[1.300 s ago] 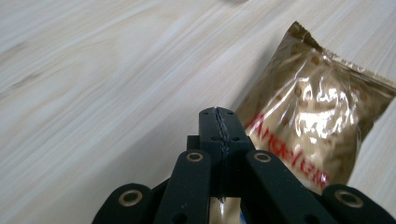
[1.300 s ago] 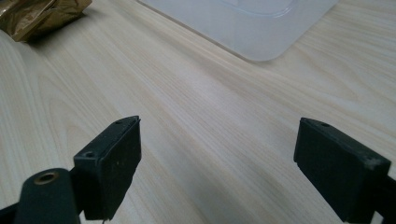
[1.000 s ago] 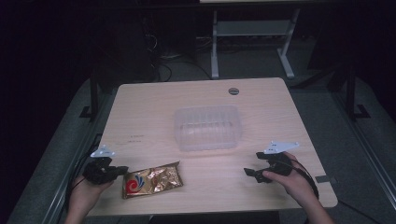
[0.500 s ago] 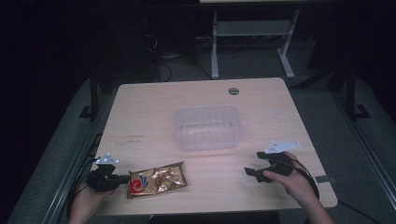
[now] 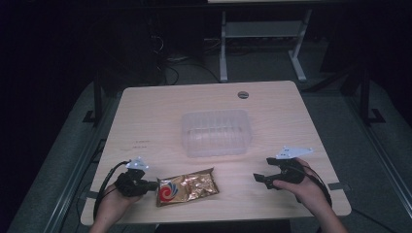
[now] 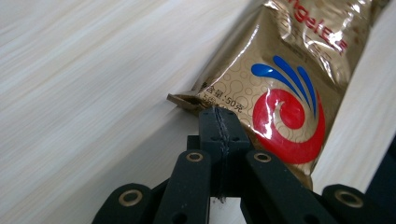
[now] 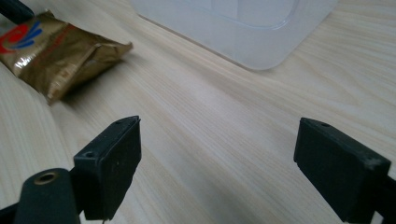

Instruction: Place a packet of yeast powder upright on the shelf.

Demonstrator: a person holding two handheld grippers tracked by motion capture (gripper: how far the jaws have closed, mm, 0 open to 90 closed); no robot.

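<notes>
Left gripper (image 5: 151, 185) low, jaws together at gold packet (image 5: 187, 186) edge, contact unclear; right gripper (image 5: 258, 177) level, jaws apart.

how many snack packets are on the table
1. A single gold snack packet lies flat near the front edge of the table, in front of the clear plastic container. The left gripper is at its left end. The container looks empty, so none seem hidden.

Left gripper (image 5: 151, 185) now sits lower, nearer the table edge. Its jaws now meet at the packet (image 5: 187, 187) end.
</notes>
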